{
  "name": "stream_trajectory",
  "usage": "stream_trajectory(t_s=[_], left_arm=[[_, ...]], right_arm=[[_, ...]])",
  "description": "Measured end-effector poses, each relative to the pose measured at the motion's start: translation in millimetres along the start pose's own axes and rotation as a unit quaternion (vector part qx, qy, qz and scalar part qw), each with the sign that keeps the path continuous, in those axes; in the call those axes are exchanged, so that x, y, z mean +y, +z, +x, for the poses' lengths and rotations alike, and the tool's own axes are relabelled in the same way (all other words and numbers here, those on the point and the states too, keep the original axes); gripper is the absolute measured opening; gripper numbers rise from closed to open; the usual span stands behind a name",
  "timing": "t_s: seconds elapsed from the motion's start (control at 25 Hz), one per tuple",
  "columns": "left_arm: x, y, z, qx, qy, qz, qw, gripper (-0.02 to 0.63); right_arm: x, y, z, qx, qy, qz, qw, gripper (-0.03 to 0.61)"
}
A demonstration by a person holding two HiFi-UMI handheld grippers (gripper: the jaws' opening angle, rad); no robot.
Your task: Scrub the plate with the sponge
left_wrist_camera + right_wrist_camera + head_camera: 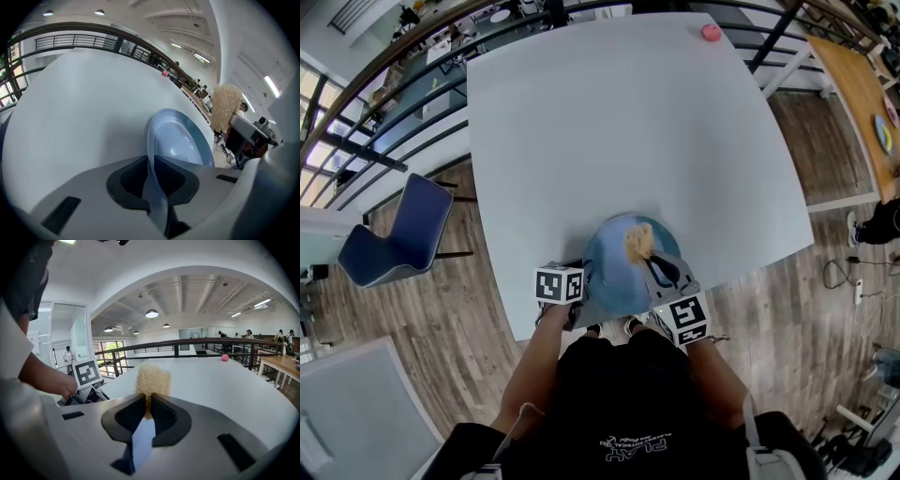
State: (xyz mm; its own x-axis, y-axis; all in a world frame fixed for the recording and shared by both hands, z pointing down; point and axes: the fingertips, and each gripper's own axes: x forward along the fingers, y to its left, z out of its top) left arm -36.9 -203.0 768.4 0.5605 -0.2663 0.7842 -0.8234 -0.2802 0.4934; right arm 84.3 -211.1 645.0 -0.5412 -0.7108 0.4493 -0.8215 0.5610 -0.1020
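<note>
Blue plate (619,267) (180,143) at the near edge of the white tabletop (628,122), directly in front of the person. Its hollow face is bare and glossy. Its left rim passes between the jaws of the left claw (579,292) (152,176), which are closed onto that rim and grip it from the person's side. In the left gripper view the plate stands tilted, face turned toward the right claw.

Tan, coarse-fibred sponge (638,242) (153,378) (225,105) over the upper right part of the plate as seen in the head view. The right claw (656,267) (147,404) is clamped on the lower end of the sponge, with most of the sponge projecting past the jaw tips. Whether the sponge touches the plate's surface cannot be told.

Each claw carries a marker cube, the left (560,284) (87,372) beside the plate's left rim and the right (685,318) below its right rim. The person's hand (61,385) shows behind the left cube in the right gripper view.

A small pink ball (711,32) (225,357) (165,73) lies at the far edge of the tabletop, well apart from the plate. A dark railing (412,84) curves beyond the tabletop. A blue chair (398,230) stands on the wooden floor (478,309) to the left, and a wooden table (862,103) stands to the right.
</note>
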Motion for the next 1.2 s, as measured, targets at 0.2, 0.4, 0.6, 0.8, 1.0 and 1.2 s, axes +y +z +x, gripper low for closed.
stream_trajectory(t_s=[0.2, 0.4, 0.6, 0.8, 1.0, 1.2], left_arm=[[0.2, 1.7, 2.3, 0.006, 0.005, -0.005, 1.0, 0.049], [-0.3, 1.2, 2.6, 0.0, 0.0, -0.026, 0.9997, 0.044], [-0.9, 5.7, 2.4, -0.014, -0.004, -0.046, 0.9988, 0.034], [0.0, 4.5, 1.5, -0.027, -0.011, -0.067, 0.9973, 0.026], [-2.1, 5.2, 0.0, -0.036, -0.02, -0.08, 0.996, 0.025], [-2.7, 8.8, -3.8, -0.056, -0.024, -0.086, 0.9945, 0.025]], right_arm=[[-1.0, -0.8, 1.0, 0.001, 0.001, 0.0, 1.0, 0.044], [2.7, -1.3, 2.6, -0.001, 0.002, -0.002, 1.0, 0.044], [3.7, 1.1, 7.4, -0.002, 0.002, 0.0, 1.0, 0.044], [7.8, -1.3, 9.8, 0.002, -0.001, 0.0, 1.0, 0.044], [7.4, -2.4, 8.2, 0.005, -0.003, -0.001, 1.0, 0.044], [8.6, -6.7, 5.8, 0.006, -0.004, 0.0, 1.0, 0.044]])
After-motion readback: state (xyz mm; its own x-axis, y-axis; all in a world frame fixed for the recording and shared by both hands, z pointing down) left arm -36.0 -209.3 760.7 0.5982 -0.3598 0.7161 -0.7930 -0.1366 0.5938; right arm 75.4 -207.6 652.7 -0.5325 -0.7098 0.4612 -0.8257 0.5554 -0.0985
